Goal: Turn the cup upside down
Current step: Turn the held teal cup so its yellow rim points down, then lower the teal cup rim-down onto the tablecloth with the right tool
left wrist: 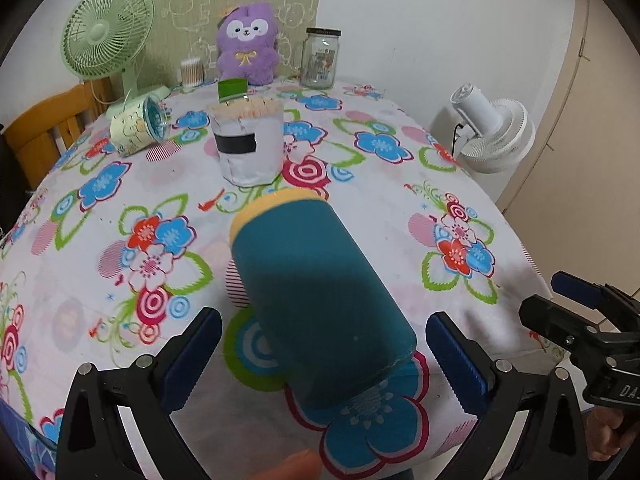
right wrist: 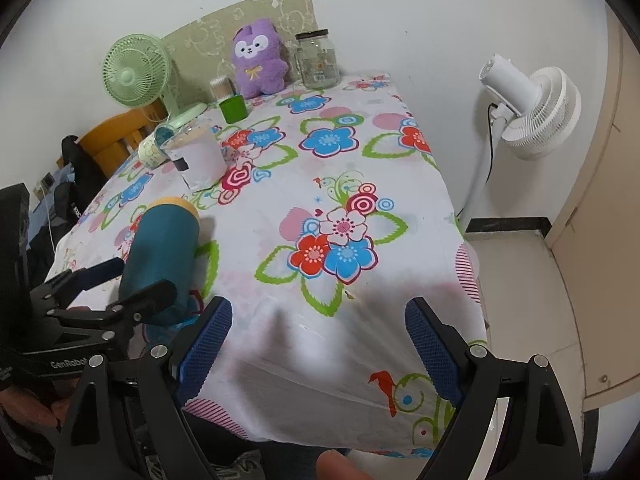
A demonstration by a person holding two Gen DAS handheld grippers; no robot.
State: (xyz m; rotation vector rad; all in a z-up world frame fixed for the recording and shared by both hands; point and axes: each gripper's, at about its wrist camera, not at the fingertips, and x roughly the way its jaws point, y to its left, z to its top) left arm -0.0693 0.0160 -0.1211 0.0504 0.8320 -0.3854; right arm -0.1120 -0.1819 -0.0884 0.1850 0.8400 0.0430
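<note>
A teal cup (left wrist: 316, 296) with a yellow end lies on its side on the flowered tablecloth (left wrist: 120, 200), its yellow end pointing away from me. My left gripper (left wrist: 324, 360) is open, its blue-padded fingers on either side of the cup's near end without touching it. In the right wrist view the cup (right wrist: 164, 252) lies at the left with the left gripper (right wrist: 120, 284) around it. My right gripper (right wrist: 320, 344) is open and empty over the table's near edge, to the right of the cup.
A white container (left wrist: 248, 148) with a black patch stands behind the cup. A tipped patterned cup (left wrist: 136, 128), a small green cup (right wrist: 233, 108), a green fan (left wrist: 108, 36), a purple plush (left wrist: 248, 44) and a glass jar (left wrist: 320, 58) sit further back. A white floor fan (right wrist: 528, 104) stands right of the table.
</note>
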